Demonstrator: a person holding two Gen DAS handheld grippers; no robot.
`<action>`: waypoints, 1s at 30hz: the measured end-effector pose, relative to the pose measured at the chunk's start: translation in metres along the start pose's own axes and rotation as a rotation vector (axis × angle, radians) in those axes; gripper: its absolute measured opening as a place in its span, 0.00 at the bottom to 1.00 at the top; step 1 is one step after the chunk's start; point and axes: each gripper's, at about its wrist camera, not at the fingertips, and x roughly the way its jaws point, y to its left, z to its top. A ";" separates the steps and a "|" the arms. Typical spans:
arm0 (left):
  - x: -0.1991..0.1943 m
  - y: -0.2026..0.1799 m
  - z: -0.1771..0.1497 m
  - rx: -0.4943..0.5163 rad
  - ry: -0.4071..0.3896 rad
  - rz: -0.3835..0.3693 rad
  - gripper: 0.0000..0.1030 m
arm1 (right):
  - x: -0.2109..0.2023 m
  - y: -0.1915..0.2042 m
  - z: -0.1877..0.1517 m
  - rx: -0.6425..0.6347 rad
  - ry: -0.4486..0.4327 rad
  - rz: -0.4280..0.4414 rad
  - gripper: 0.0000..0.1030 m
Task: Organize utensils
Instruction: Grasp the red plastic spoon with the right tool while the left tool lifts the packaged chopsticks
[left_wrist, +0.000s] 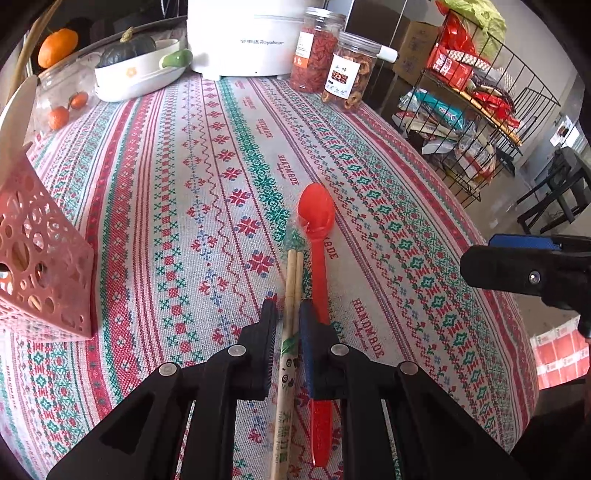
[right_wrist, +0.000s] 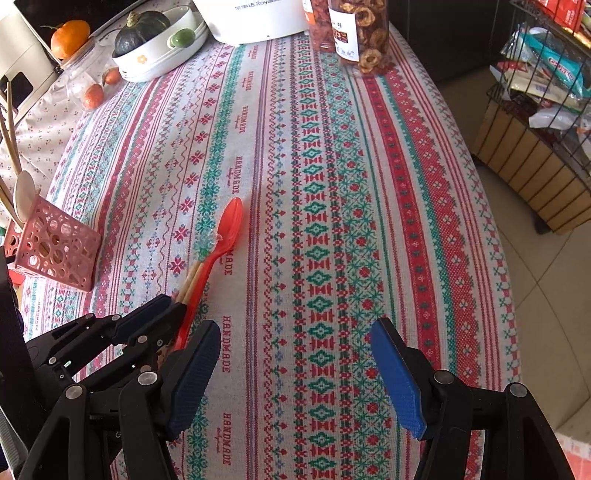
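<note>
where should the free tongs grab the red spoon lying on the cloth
Take the red spoon by its narrow handle just below the bowl, coming from above with the right tongs. It lies flat, and the chopsticks crowd its other side.

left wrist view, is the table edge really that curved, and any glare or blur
Left wrist view: fisheye bends the tablecloth edge and darkens the corners; chopsticks and red spoon stay sharp. Right wrist view: same bowing, soft daylight, sheen on the spoon's bowl, no motion blur.
</note>
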 end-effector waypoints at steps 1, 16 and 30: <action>0.000 -0.002 0.001 0.013 0.004 0.003 0.16 | 0.000 -0.001 0.000 0.002 -0.002 -0.001 0.70; -0.026 -0.023 -0.021 0.111 0.000 0.046 0.09 | 0.014 -0.009 0.011 0.030 0.035 0.012 0.70; -0.162 -0.024 -0.059 0.154 -0.270 -0.084 0.09 | 0.072 0.025 0.049 -0.011 0.097 0.076 0.52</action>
